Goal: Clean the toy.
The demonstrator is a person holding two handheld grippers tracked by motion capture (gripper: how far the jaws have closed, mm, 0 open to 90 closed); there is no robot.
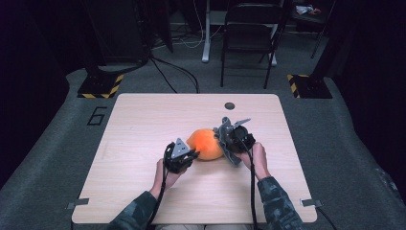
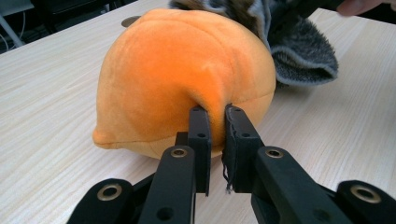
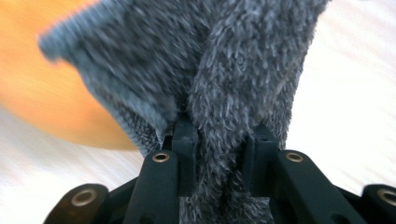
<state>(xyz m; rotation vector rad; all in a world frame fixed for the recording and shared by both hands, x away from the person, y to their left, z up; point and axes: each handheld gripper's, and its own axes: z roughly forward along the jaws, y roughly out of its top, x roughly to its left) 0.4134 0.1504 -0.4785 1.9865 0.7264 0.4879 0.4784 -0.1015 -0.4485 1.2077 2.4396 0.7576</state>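
Where pinched, a smooth orange plush (image 2: 182, 79), its fuzzy grey cloth (image 3: 219, 70) bunched.

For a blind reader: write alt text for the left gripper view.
The left gripper pinches a fold of an orange plush toy lying on a pale wooden table. A grey fuzzy fabric piece lies against the toy's far side.

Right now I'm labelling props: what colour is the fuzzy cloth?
Grey fuzzy cloth, best in the right gripper view.
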